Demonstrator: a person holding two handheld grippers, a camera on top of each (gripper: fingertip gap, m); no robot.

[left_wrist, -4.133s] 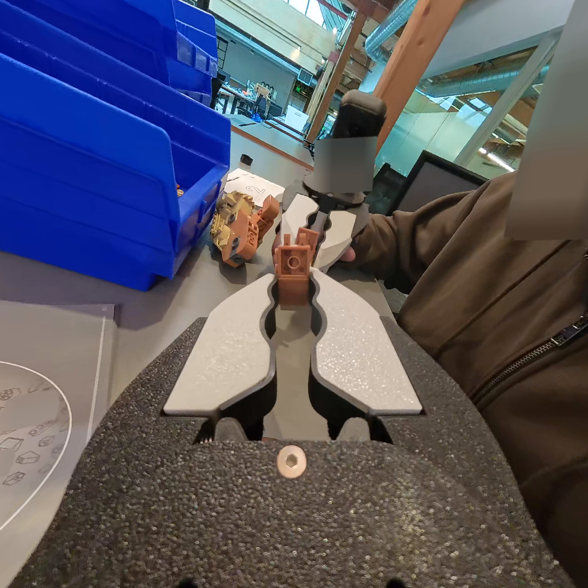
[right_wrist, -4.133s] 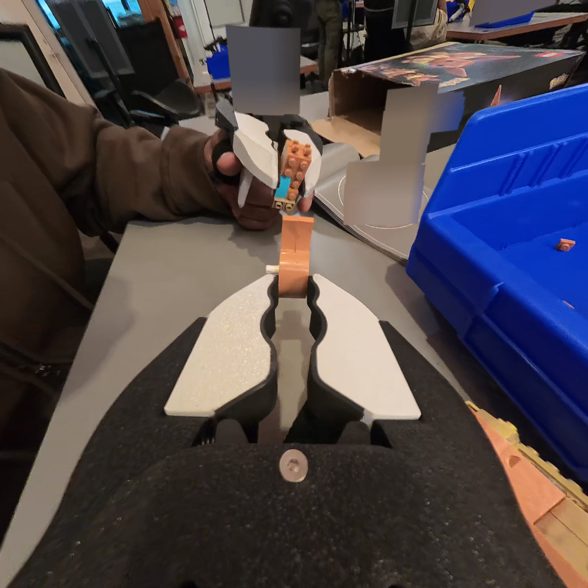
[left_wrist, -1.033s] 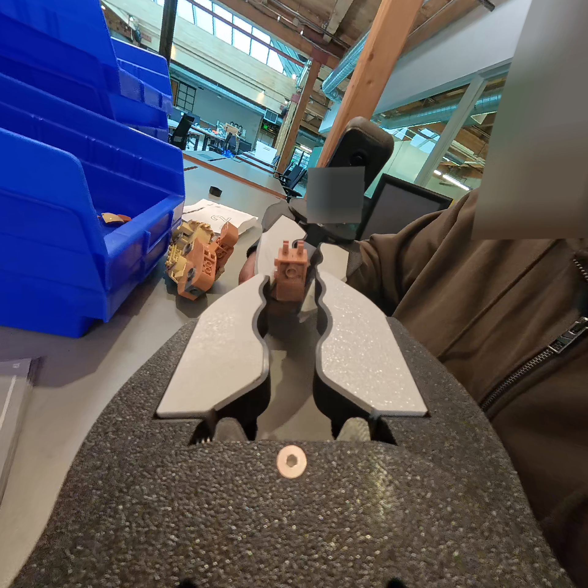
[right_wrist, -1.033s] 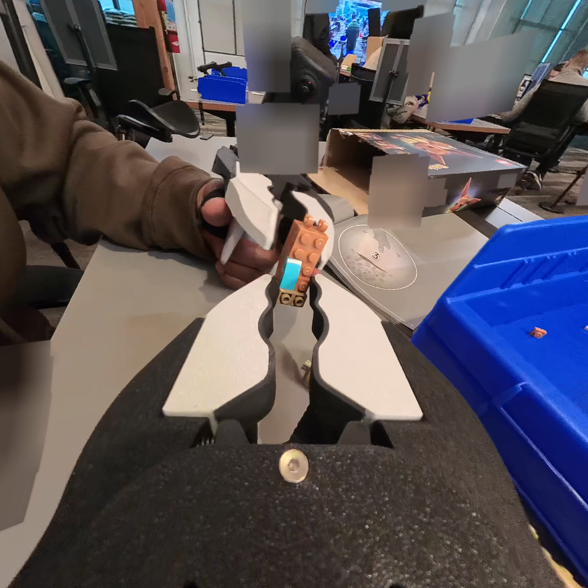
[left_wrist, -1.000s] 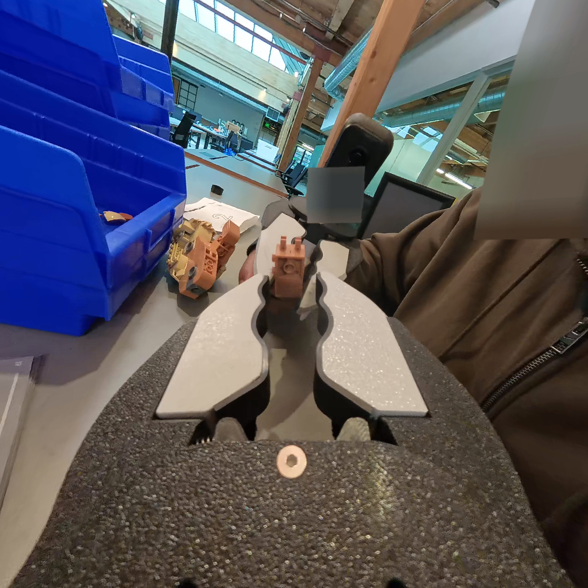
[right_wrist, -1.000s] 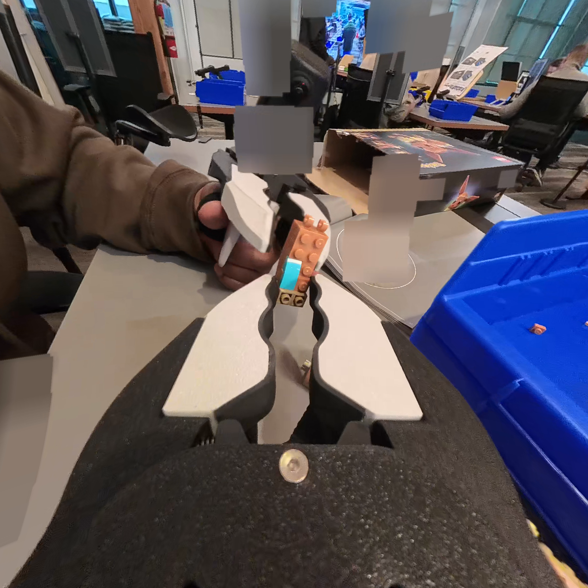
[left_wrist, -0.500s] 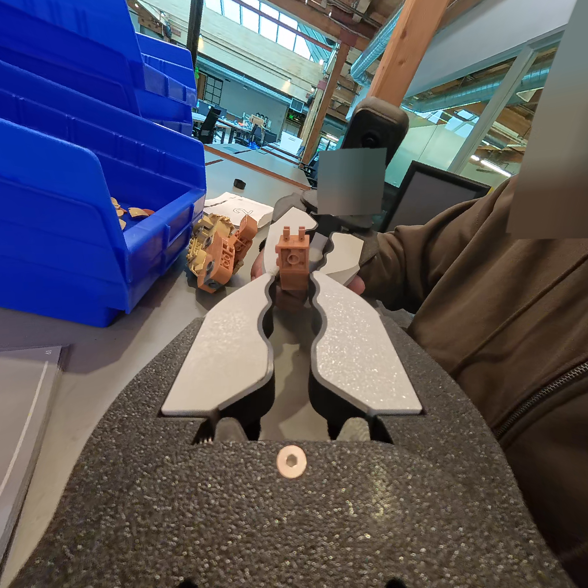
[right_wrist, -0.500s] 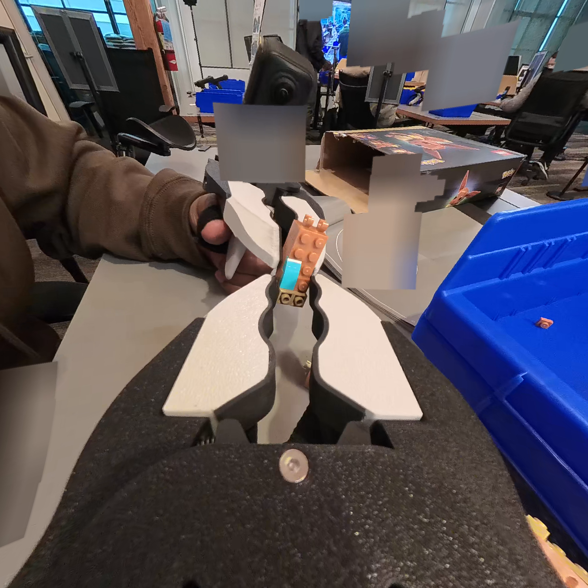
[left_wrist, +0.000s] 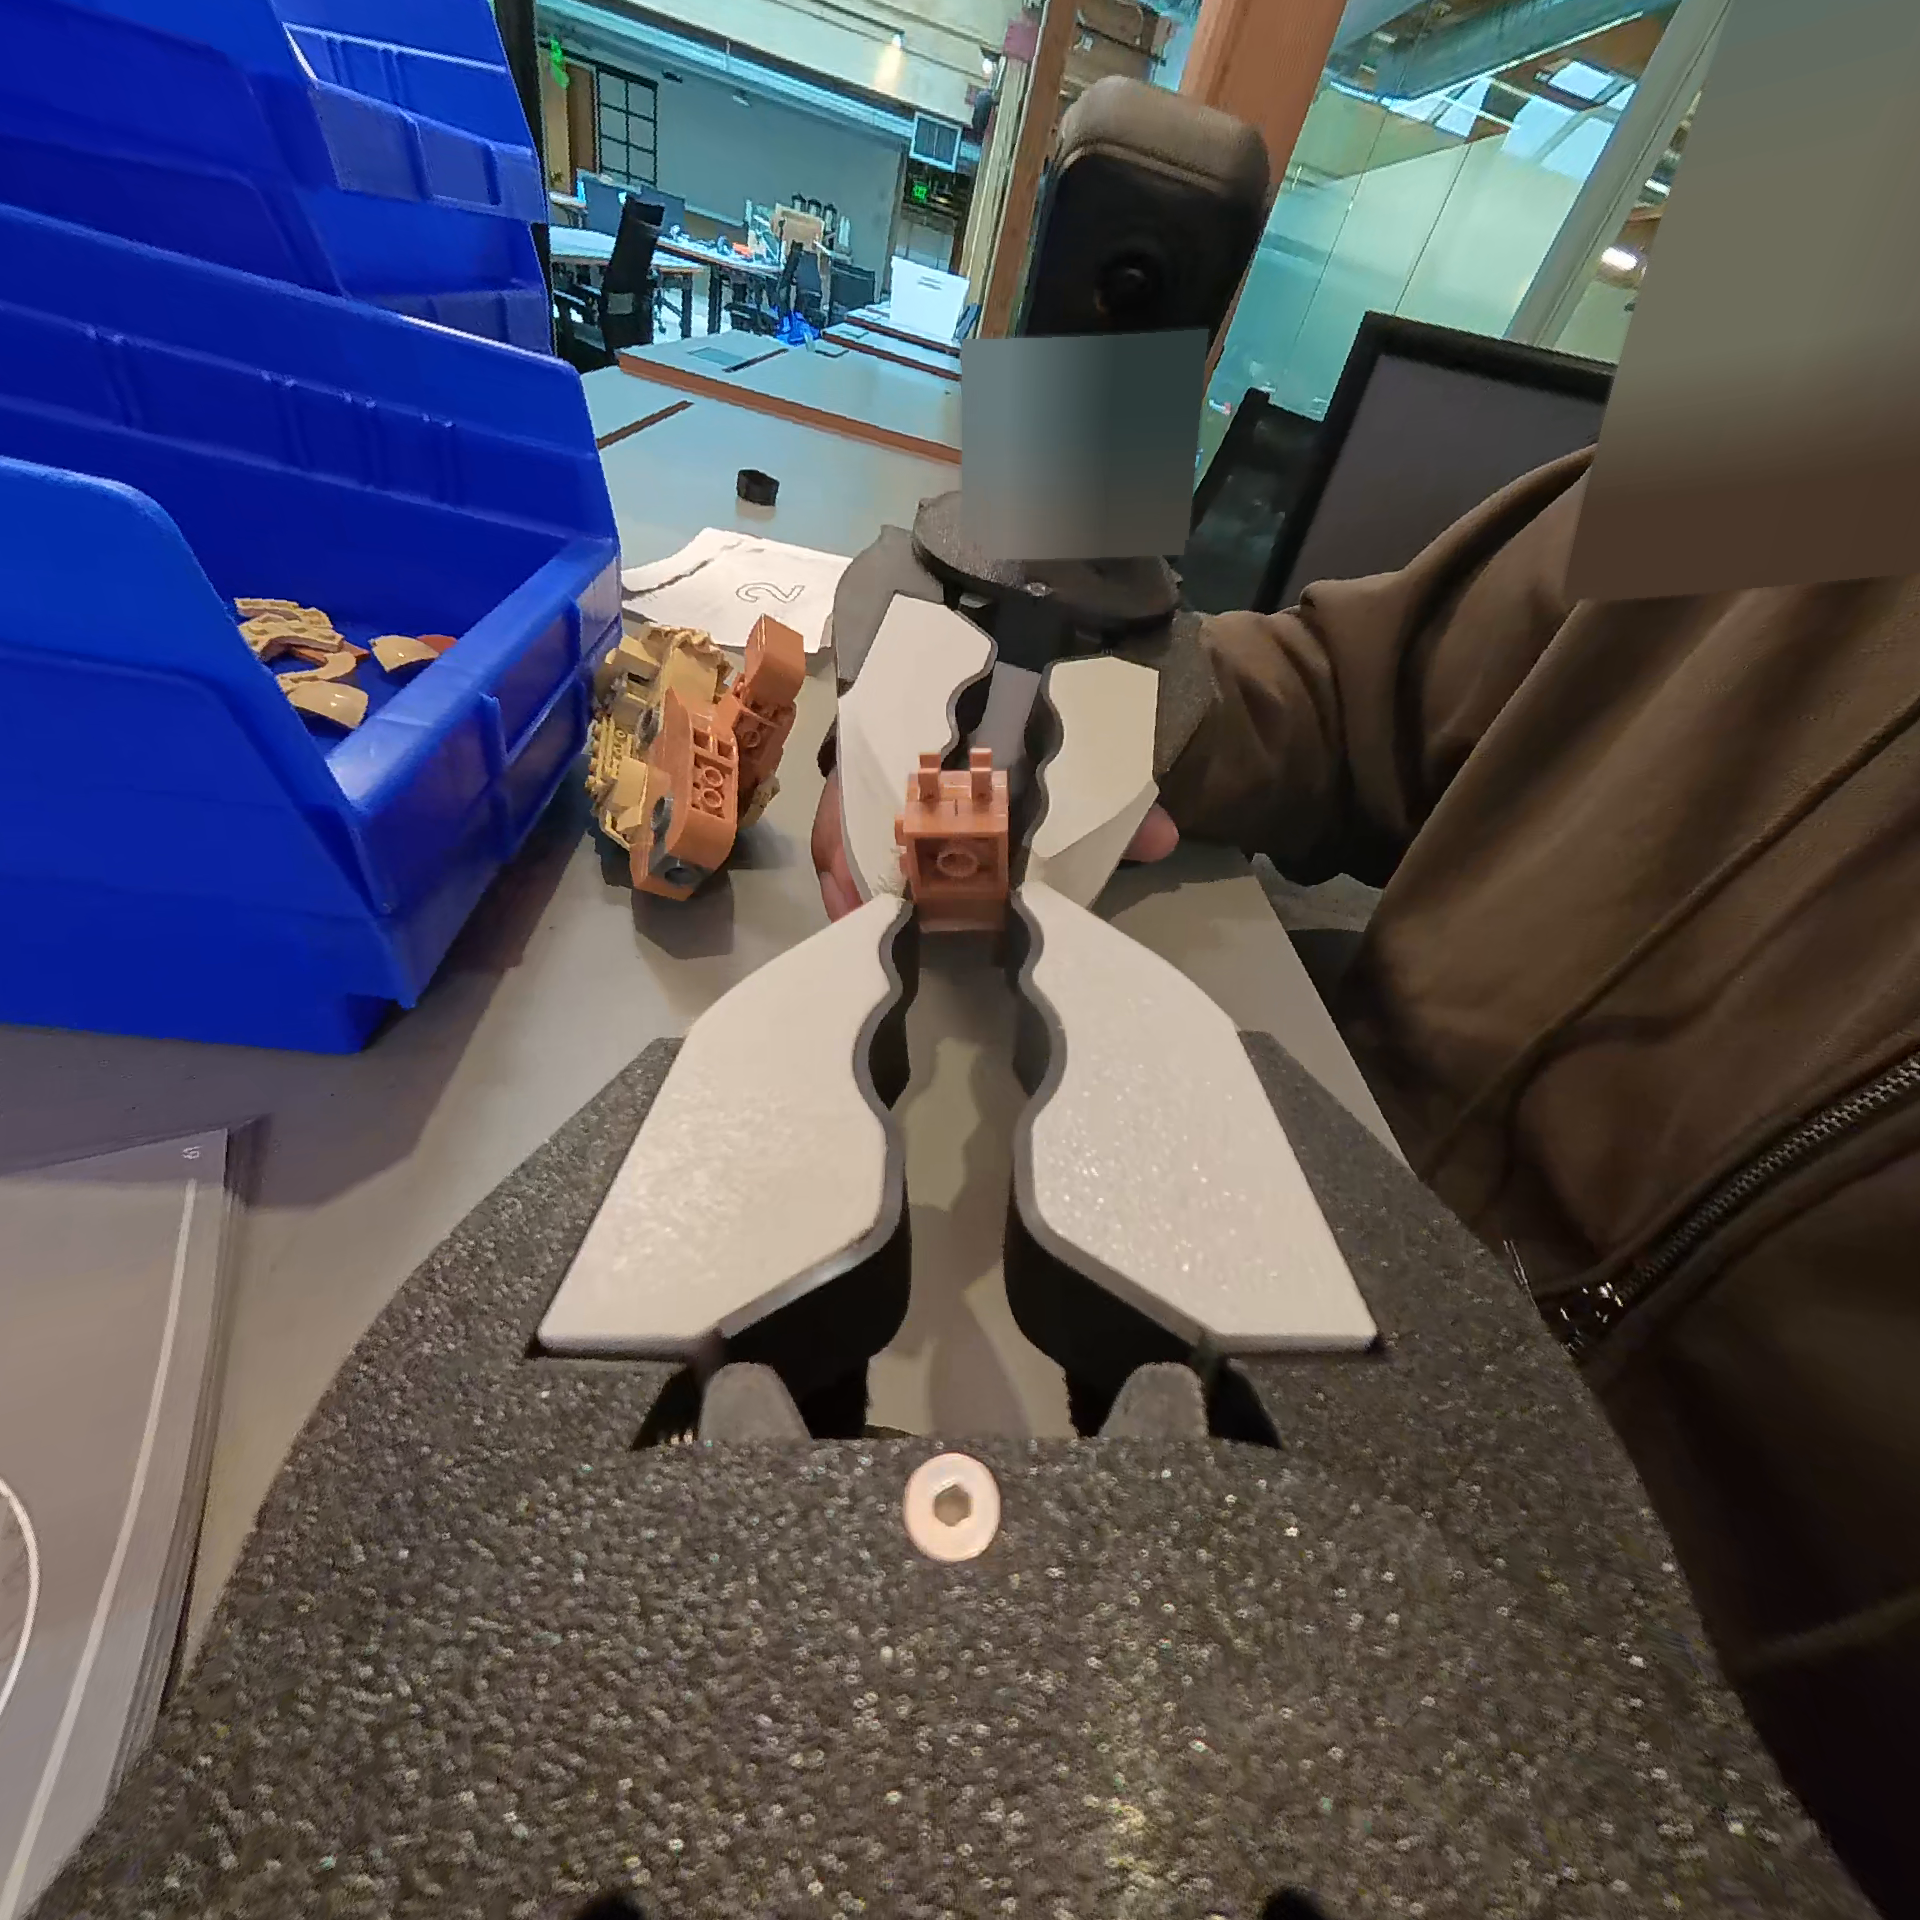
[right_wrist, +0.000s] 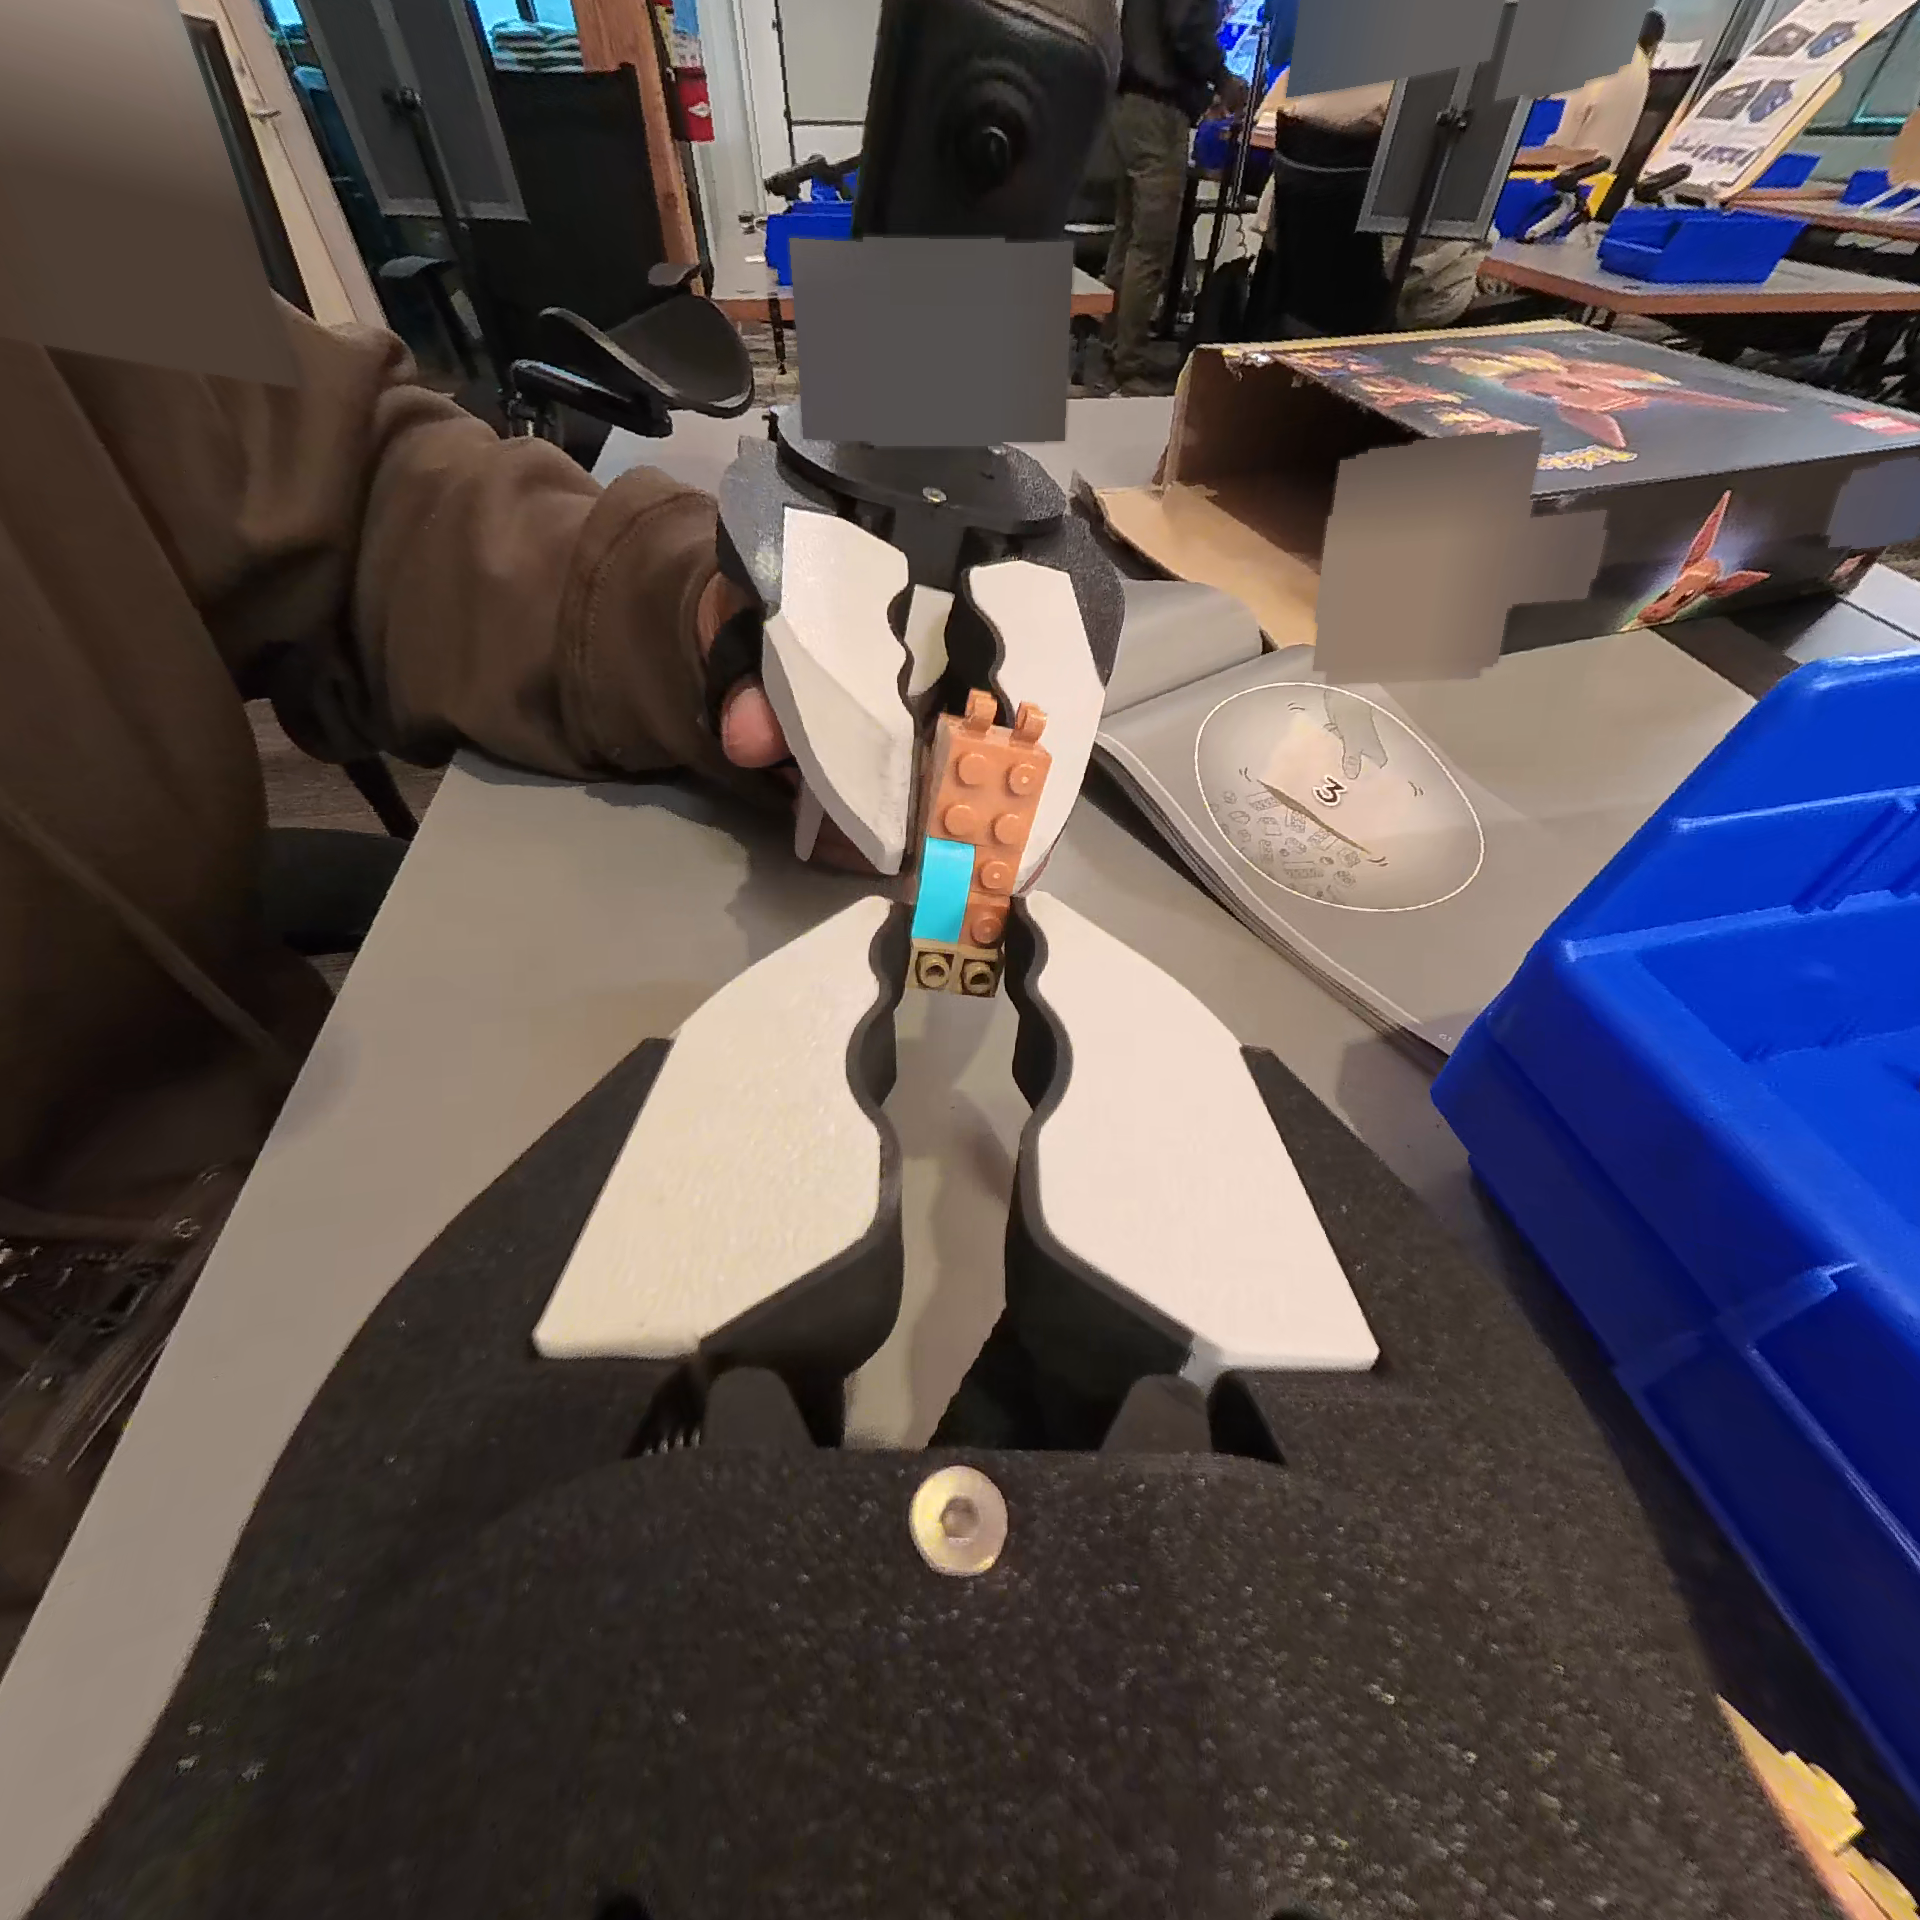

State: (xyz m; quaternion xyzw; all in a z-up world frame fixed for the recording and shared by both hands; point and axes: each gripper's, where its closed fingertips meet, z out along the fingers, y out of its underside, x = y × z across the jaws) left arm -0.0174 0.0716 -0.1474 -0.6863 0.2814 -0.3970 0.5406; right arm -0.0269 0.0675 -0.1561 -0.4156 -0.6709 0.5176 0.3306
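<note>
A small orange-brown brick assembly (right_wrist: pixel 987 821) with a cyan tile and a tan end hangs above the grey table (right_wrist: pixel 540 935), held from both ends. My right gripper (right_wrist: pixel 956 920) is shut on its tan end. The left gripper's fingers (right_wrist: pixel 842 727) press on its far orange end. In the left wrist view my left gripper (left_wrist: pixel 961 914) is shut on the same assembly (left_wrist: pixel 954 862), and the right gripper's fingers (left_wrist: pixel 904 717) show just behind it. A person's hands in brown sleeves hold both grippers.
Blue bins (left_wrist: pixel 260 727) with tan pieces stand at the left. A part-built tan and orange model (left_wrist: pixel 686 779) lies beside them. An open booklet (right_wrist: pixel 1340 810), a cardboard box (right_wrist: pixel 1558 436) and another blue bin (right_wrist: pixel 1714 987) lie to the right. Both grippers' tips are close together, under 4 cm apart.
A second ago my left fingers stood open around the assembly, which the right gripper held. They have since closed on it. Both grippers have shifted slightly together.
</note>
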